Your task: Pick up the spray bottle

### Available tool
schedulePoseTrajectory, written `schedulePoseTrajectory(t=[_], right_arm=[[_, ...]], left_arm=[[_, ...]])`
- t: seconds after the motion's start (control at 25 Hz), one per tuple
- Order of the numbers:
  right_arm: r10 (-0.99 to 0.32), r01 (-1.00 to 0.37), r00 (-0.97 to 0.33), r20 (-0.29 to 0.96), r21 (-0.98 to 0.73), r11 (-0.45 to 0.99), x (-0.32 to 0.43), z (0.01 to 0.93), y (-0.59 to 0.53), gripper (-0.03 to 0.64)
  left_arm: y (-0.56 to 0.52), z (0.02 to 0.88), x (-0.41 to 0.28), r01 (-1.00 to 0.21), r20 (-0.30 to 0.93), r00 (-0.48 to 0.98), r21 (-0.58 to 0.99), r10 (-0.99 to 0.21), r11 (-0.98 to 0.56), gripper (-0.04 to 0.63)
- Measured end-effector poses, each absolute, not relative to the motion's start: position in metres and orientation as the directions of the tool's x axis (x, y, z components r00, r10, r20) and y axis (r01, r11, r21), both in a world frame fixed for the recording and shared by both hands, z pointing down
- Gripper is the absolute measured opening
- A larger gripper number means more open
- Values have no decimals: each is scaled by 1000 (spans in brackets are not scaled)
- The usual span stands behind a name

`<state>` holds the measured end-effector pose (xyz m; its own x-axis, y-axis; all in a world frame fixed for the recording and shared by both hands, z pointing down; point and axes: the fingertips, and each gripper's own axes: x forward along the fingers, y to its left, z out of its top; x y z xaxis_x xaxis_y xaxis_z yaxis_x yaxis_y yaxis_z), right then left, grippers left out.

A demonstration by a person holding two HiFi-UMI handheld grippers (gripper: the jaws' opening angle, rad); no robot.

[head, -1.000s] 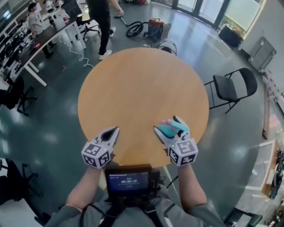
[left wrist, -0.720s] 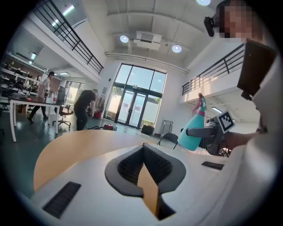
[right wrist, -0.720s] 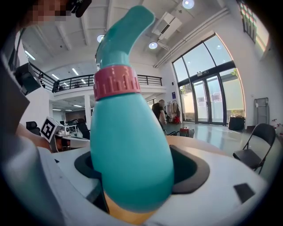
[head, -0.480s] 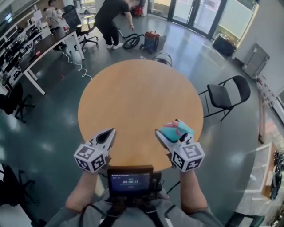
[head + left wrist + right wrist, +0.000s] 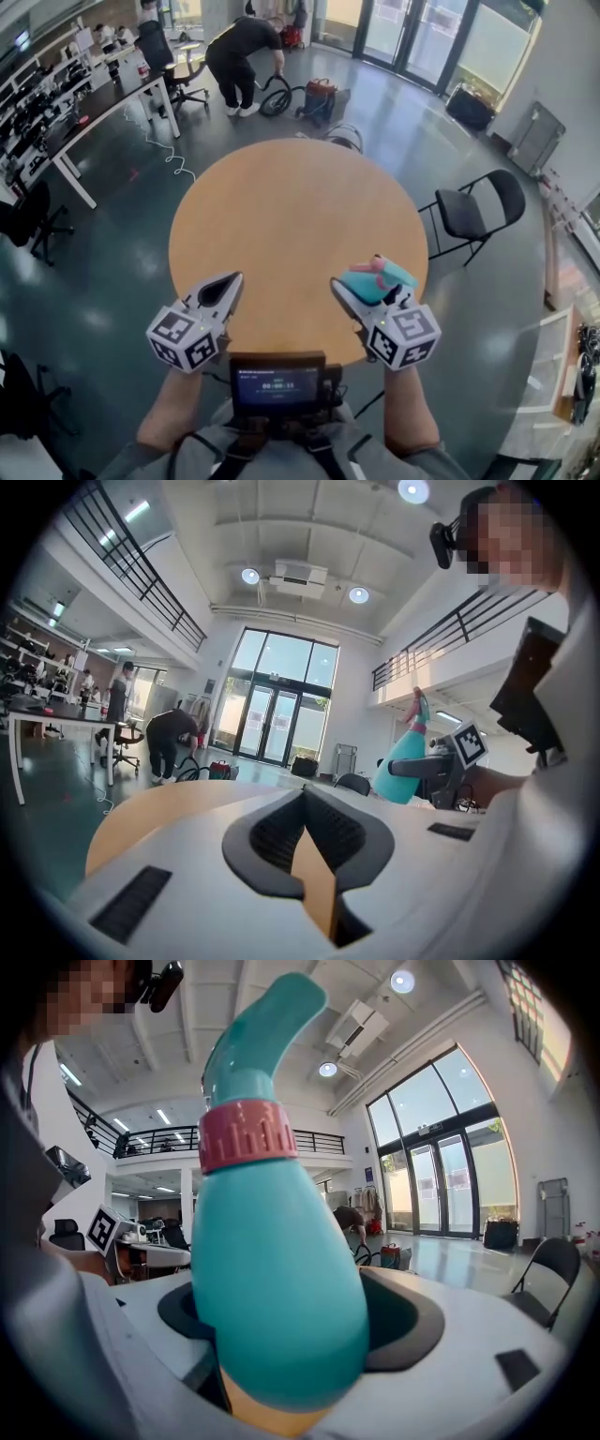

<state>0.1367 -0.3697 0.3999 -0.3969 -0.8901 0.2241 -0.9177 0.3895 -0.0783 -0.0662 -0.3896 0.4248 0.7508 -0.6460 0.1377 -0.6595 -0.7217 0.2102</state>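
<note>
The teal spray bottle [image 5: 377, 277] with a pink collar and nozzle is held above the near right edge of the round wooden table [image 5: 291, 206]. My right gripper [image 5: 369, 284] is shut on its body, and the bottle [image 5: 272, 1269] stands upright between the jaws, filling the right gripper view. My left gripper [image 5: 228, 281] hovers over the near left edge of the table, shut, with nothing between its jaws [image 5: 305, 794]. From the left gripper view the bottle [image 5: 405, 761] shows off to the right, in the other gripper.
A black folding chair [image 5: 473, 206] stands right of the table, and another chair [image 5: 342, 136] is at its far side. A person [image 5: 239, 52] bends over a vacuum [image 5: 319, 98] beyond. Desks [image 5: 84, 94] line the far left. A small screen [image 5: 277, 380] hangs at my chest.
Both grippers have risen toward the camera, the right one carrying the bottle up off the table. The person in the background has bent over by the vacuum.
</note>
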Motion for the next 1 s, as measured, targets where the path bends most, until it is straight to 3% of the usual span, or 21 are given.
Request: schedulePoseTrajectory(t=[0.28, 1.0], right_arm=[[-892, -919, -394, 222, -78, 387, 134, 396, -366, 437], [-898, -927, -373, 232, -66, 368, 139, 396, -362, 436]], left_arm=[[-386, 406, -76, -658, 136, 753, 139, -644, -740, 3], [-383, 406, -67, -630, 130, 777, 145, -616, -763, 3]])
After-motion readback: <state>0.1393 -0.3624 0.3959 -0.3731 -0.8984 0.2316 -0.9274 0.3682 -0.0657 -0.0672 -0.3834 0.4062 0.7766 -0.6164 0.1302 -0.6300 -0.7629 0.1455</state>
